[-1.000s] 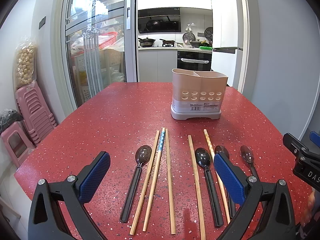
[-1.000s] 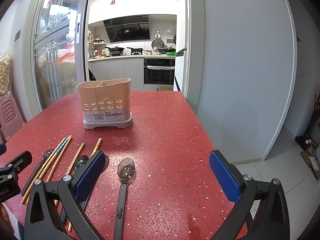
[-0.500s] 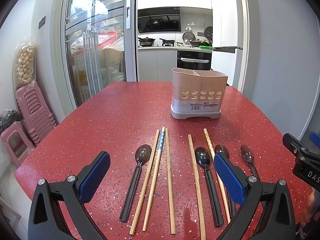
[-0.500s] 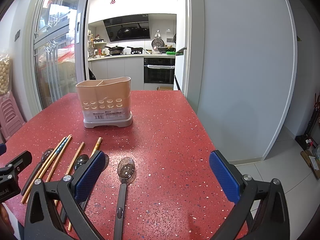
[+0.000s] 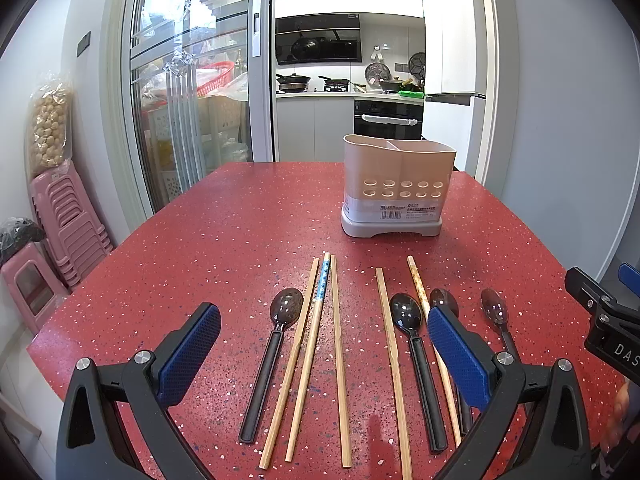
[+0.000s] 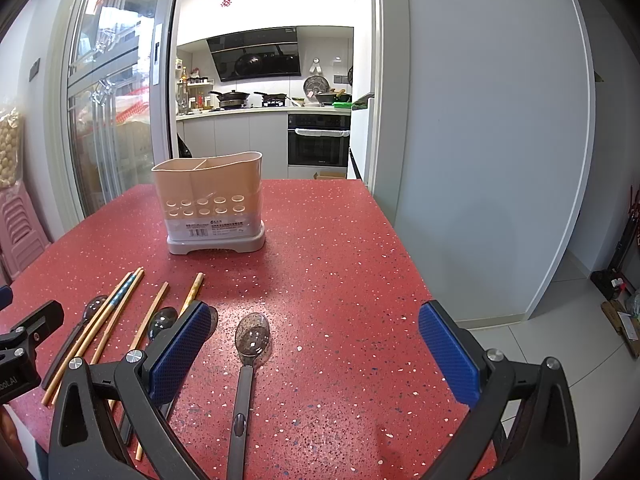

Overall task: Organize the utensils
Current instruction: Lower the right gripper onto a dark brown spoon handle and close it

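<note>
A beige two-compartment utensil holder (image 5: 398, 188) (image 6: 212, 204) stands upright on the red speckled table (image 5: 224, 236). In front of it lie several wooden chopsticks (image 5: 308, 352) (image 6: 108, 320) and several dark spoons, side by side. The leftmost spoon (image 5: 272, 356) lies between the wide-apart fingers of my left gripper (image 5: 324, 344), which is open and holds nothing. My right gripper (image 6: 316, 344) is open too, hovering over the rightmost spoon (image 6: 248, 364), with nothing in it.
The table's right edge (image 6: 416, 280) drops off to a tiled floor beside a white wall. Stacked pink stools (image 5: 64, 224) stand left of the table. Behind the holder a glass sliding door (image 5: 180, 100) opens onto a kitchen.
</note>
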`<state>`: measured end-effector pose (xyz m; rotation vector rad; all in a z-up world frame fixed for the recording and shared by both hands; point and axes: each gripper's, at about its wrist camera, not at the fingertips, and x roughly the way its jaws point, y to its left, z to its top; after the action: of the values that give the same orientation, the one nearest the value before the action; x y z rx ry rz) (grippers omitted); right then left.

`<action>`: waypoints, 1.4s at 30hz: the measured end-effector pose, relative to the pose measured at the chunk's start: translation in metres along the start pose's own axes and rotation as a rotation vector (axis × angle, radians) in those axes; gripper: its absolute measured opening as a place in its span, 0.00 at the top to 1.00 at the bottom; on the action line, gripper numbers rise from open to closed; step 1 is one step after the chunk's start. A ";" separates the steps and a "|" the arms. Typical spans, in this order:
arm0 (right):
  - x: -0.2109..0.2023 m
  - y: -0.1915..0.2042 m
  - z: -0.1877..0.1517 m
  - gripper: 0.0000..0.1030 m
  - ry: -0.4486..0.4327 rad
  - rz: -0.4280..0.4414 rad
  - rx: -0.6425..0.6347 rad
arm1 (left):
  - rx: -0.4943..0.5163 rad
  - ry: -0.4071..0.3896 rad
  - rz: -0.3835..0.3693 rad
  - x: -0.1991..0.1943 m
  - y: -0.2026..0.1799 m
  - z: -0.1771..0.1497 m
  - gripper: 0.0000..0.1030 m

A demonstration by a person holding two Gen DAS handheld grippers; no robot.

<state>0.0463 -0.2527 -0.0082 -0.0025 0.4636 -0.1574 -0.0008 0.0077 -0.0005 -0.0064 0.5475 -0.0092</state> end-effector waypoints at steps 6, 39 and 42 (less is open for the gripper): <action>0.000 0.000 0.000 0.00 0.000 0.000 0.001 | 0.001 0.000 -0.001 0.000 0.000 0.001 0.00; 0.065 -0.005 -0.003 0.00 0.410 0.146 0.021 | 0.082 0.396 0.026 0.089 0.073 -0.005 0.00; 0.073 0.000 -0.002 0.00 0.448 0.157 0.006 | 0.075 0.410 0.033 0.094 0.080 -0.004 0.00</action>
<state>0.1101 -0.2637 -0.0430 0.0765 0.9076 -0.0029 0.0775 0.0872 -0.0536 0.0793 0.9568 0.0008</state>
